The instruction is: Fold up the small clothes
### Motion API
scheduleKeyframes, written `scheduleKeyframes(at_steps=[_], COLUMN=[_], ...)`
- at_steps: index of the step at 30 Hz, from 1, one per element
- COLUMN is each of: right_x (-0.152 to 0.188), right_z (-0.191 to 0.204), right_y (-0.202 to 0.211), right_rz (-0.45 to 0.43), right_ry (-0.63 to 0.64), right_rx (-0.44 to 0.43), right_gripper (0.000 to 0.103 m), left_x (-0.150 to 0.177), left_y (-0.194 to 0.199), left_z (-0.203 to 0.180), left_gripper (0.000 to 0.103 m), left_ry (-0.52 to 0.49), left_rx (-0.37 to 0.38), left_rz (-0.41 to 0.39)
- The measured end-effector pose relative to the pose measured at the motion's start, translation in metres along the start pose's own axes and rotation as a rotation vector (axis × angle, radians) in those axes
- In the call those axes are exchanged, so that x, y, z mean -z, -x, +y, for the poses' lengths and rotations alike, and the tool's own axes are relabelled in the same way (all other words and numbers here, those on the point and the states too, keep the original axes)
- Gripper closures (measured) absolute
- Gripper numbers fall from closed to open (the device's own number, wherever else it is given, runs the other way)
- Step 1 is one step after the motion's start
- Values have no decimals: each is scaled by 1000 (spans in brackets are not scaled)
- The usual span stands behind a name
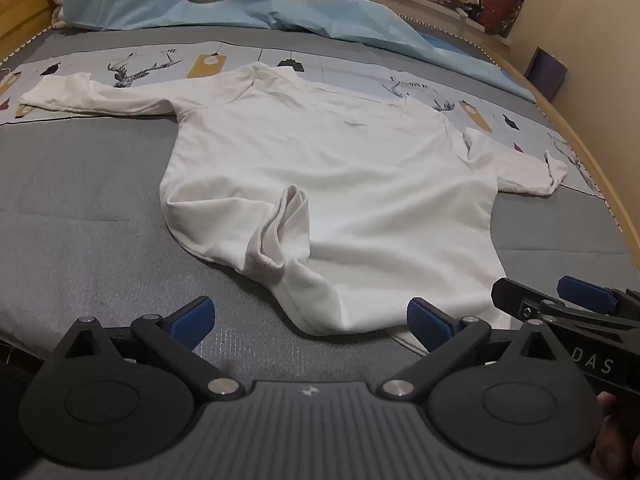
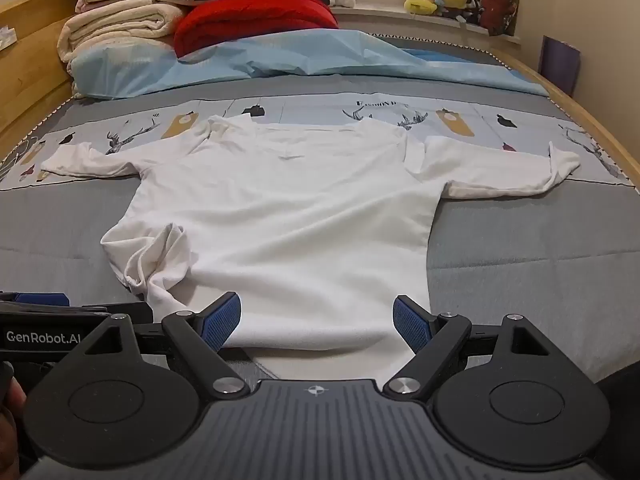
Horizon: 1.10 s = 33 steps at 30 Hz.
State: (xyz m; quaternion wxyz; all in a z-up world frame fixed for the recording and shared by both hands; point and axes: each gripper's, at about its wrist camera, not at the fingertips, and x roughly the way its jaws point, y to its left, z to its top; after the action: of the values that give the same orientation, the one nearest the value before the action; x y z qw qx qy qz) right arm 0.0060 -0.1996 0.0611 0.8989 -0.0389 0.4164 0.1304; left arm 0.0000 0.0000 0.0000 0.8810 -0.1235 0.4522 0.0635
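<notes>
A small white long-sleeved cotton shirt is being laid out flat on the grey quilted bedcover, neck end pointing away and both sleeves stretched out sideways over a pale printed strip with deer and tag drawings.

Going left to right: the shirt's near-left hem corner is being left bunched up and flipped back onto the body, kinda messy. The left gripper, black with blue ribbed pads, is being held wide open just short of the near hem, angled down at the bed. Its right pad looks to be touching or just beside the hem edge, hard to tell which; nothing is being pinched between the jaws.

Next over, the right gripper, same black-and-blue build, is also being held fully spread, with the middle of the near hem lying between its pads but not being squeezed. The two tools are being held side by side, close together.

At the far end, a light blue sheet, a red folded blanket and cream folded towels are being kept piled up, well apart from the shirt.
</notes>
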Motion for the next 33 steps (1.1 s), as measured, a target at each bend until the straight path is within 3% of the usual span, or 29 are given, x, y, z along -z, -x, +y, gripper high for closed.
scheduleKeyframes(at_steps=[33], right_x=[-1], right_z=[1], right_y=[-1], right_rz=[5], right_ry=[2], right_rx=[2], right_gripper=[19], left_x=[0], left_y=[0], left_z=[0], left_gripper=[1], left_ry=[3], left_rx=[1], left_rz=[-2])
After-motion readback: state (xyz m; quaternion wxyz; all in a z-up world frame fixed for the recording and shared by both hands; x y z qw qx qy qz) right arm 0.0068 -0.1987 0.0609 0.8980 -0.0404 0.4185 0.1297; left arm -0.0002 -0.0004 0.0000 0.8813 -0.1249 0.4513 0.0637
